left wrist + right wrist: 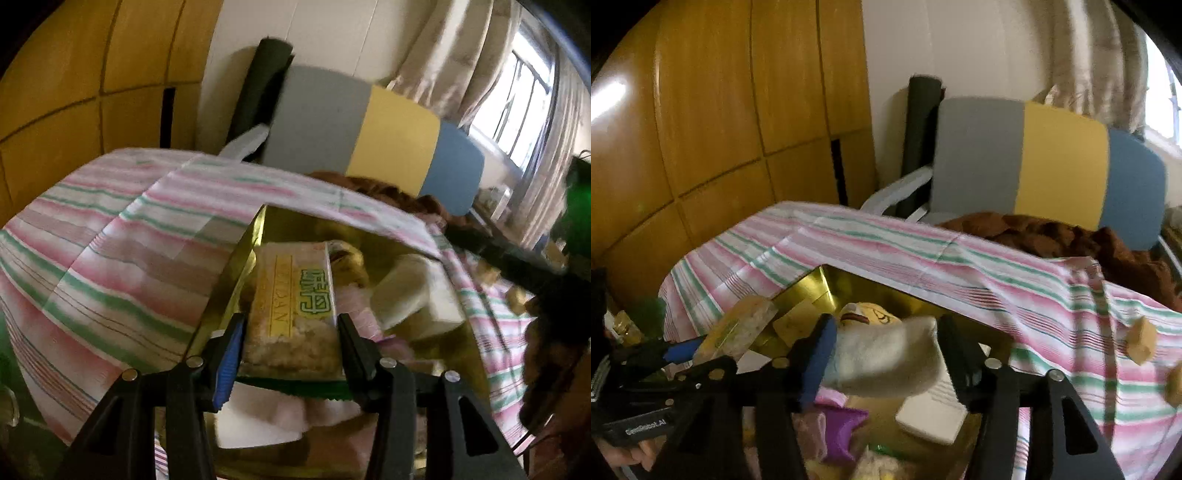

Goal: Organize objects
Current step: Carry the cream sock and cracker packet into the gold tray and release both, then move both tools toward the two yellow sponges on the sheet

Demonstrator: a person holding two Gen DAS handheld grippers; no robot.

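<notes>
**Both claws loaded over the gold box**

We see the left gripper [291, 350] closed down to the width of a clear plastic snack packet with a yellow label and green characters [293, 306], its two fingers pressing the packet's long sides near the end closest to us. The packet runs straight ahead from the claw, its far end out over the shiny gold-walled box [240, 266]. We judge it light and fairly stiff along its length, but the film looks slick and the contents look crumbly, so a firm hold on the side edges suits it better than a hard squeeze.

We see the right gripper [882, 354] partly closed on a soft cream plush toy [886, 358], which fills the gap between the fingers and bulges past them. It should be very light and squashy; it will deform rather than slip, and any bulky part gives a sound hold. Just beyond it, a yellow plush face [871, 315] lies in the box; whether the two are one toy we cannot tell.

Below the right claw lie a white rectangular block [932, 413] and a purple piece [842, 428]. Around the box spreads a pink, white and green striped cloth [923, 251], and well beyond stands a grey, yellow and blue panel [1045, 162].
</notes>
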